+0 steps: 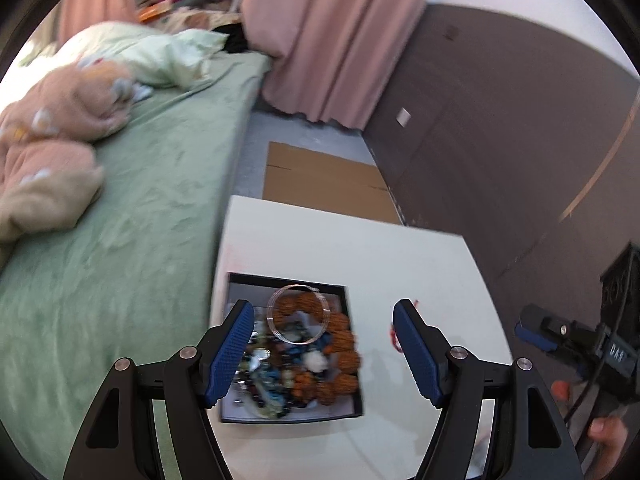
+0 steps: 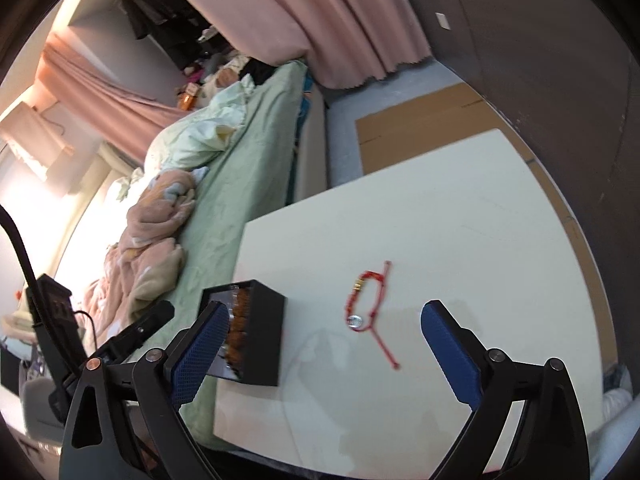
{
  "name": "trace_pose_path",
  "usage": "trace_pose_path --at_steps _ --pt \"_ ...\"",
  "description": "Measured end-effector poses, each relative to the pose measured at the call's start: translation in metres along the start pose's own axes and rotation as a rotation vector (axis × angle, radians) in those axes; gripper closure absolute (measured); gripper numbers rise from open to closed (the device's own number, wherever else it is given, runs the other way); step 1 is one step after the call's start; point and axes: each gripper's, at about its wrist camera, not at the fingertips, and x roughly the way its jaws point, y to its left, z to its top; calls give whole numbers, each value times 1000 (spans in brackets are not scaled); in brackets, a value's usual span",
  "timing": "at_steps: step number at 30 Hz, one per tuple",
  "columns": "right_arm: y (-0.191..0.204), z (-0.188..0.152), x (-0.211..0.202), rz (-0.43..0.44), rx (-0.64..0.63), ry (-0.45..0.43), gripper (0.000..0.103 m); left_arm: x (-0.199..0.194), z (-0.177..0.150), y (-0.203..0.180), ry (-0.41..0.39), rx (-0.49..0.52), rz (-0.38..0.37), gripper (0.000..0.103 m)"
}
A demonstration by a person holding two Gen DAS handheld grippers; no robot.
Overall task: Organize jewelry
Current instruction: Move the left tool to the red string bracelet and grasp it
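A black jewelry box [image 1: 344, 344] sits on the white table [image 1: 360, 248], full of beads: an orange bead bracelet [image 1: 340, 344], a clear bangle [image 1: 298, 314] and blue-grey beads. My left gripper [image 1: 324, 320] hovers open above it, empty. A red cord bracelet [image 2: 370, 306] with a silver charm lies on the table [image 2: 440, 220] to the right of the box [image 2: 260, 336]; only its edge shows in the left wrist view [image 1: 396, 336]. My right gripper [image 2: 324, 320] is open and empty, just short of the red bracelet.
A bed with a green sheet [image 1: 140, 200] and pink blanket [image 1: 52, 152] borders the table's left edge. Flat cardboard [image 1: 328, 180] lies on the floor beyond the table. A brown wall [image 1: 500, 140] and pink curtain [image 1: 332, 40] stand at the right and back.
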Motion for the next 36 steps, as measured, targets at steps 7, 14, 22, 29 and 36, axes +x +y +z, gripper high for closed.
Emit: trace_pose_path --at_steps 7,14,22,29,36 --pt "-26 -3 -9 -14 40 14 6 26 -4 -45 107 150 -7 30" --pt "-55 -3 -19 -21 108 19 6 63 2 -76 225 192 -18 47" --pt "-75 -4 -23 -49 161 23 6 112 4 -93 340 218 28 59" --pt "-82 -3 -18 -80 174 41 6 149 0 -106 398 262 78 66" --pt "-87 -2 -11 -97 196 59 6 173 -11 -107 424 312 130 69"
